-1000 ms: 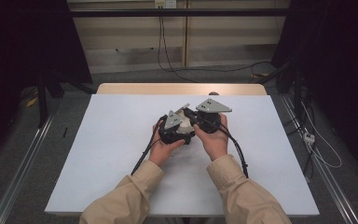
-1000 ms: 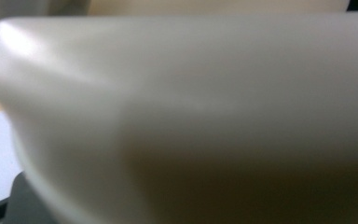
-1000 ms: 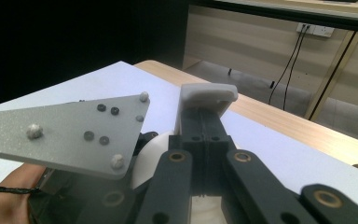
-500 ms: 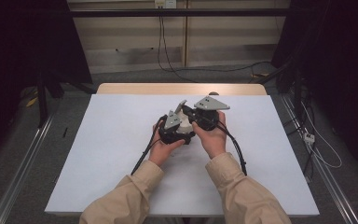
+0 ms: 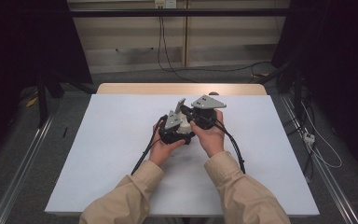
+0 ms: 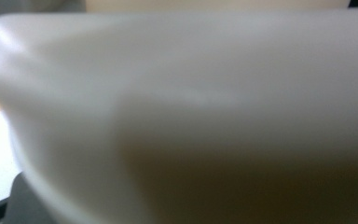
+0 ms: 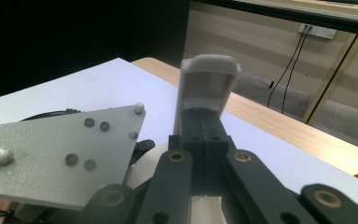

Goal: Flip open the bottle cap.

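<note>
Both hands hold their grippers pressed close together over the middle of the white table [image 5: 98, 154]. My left gripper [image 5: 176, 129] lies low under its grey plate, and I cannot see its jaws. A blurred white surface [image 6: 191, 116] sits right against its camera. My right gripper [image 5: 182, 104] is tilted up and away from the person, its grey plate [image 5: 209, 101] on top. In the right gripper view its black jaws stand shut together, the white fingertips [image 7: 209, 84] touching with nothing between them. The left gripper's grey plate [image 7: 60, 154] lies just beside them.
Black cables [image 5: 142, 156] trail from both grippers back toward the person across the table. The table's wooden far edge [image 5: 182, 88] runs behind the hands, with a wall, hanging cables and a socket beyond. Metal rails [image 5: 23, 158] flank the table on the floor.
The right gripper has shifted slightly to the left, closer over the left gripper. The left hand has stayed where it was.
</note>
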`<state>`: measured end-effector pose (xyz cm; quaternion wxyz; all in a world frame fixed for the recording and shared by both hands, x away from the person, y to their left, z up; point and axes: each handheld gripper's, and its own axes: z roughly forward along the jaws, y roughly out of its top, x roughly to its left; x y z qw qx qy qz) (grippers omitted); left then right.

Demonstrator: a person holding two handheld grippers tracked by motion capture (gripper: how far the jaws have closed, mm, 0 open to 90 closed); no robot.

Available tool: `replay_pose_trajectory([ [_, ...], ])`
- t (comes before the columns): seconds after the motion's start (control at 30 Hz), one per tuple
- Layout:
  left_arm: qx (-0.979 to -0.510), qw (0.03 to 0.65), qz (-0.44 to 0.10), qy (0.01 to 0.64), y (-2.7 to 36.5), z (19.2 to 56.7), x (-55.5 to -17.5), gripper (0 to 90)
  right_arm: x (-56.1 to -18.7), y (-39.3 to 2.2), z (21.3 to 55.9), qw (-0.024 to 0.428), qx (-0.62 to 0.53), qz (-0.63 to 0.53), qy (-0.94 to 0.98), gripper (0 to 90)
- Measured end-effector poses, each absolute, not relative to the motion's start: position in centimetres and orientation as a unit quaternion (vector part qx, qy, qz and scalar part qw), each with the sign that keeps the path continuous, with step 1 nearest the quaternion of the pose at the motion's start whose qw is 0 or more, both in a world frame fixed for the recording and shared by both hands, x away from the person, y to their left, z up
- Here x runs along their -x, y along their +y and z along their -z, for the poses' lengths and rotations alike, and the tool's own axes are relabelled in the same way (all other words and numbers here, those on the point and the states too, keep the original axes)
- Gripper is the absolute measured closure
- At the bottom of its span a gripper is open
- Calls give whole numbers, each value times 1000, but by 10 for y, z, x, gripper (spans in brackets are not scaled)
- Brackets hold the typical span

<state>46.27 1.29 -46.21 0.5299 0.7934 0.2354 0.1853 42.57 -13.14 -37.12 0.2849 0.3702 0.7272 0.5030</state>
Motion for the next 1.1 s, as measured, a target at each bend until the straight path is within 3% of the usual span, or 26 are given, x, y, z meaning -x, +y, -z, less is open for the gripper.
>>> replay_pose_trajectory([
  [1.1, -793, 529, -185, 239, 12, 462, -463, 183, -440, -123, 371, 287, -370, -502, 728, 900],
])
